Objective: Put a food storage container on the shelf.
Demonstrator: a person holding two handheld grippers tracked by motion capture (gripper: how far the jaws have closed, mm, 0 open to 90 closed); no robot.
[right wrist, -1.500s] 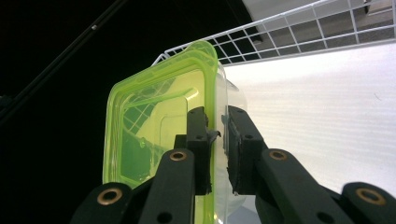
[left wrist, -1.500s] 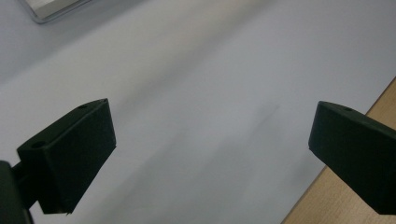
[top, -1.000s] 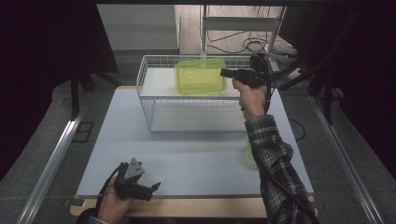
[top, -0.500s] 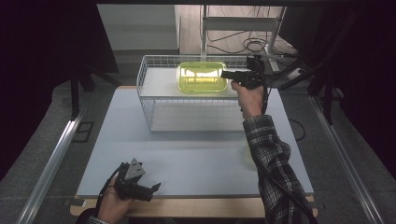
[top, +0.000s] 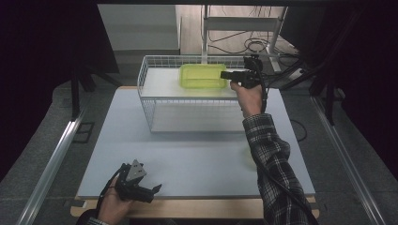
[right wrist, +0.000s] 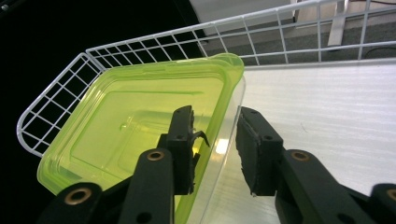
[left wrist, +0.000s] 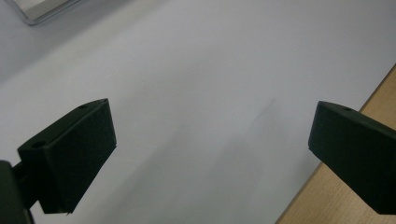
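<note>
A translucent yellow-green plastic container point(top: 202, 76) lies flat at the back of a white wire basket point(top: 149, 112). My right gripper point(top: 226, 75) reaches in from the container's right side. In the right gripper view, the container point(right wrist: 135, 126) has its near wall between the jaws of my right gripper point(right wrist: 215, 114). One pad is inside the container and one outside, with a gap showing. The jaws have just been opening. My left gripper point(top: 157, 188) rests open near the table's front edge. Nothing lies between the jaws of the left gripper point(left wrist: 212, 121).
The basket point(right wrist: 56, 93) stands at the far middle of a white mat point(top: 187, 154) on a wooden table point(top: 197, 208). Cables point(top: 253, 44) lie on the floor behind. A metal rail point(top: 51, 164) runs along the left side.
The container stood tilted up in the basket and has come down to lie flat. The right gripper moved little. The left gripper has stayed in place.
</note>
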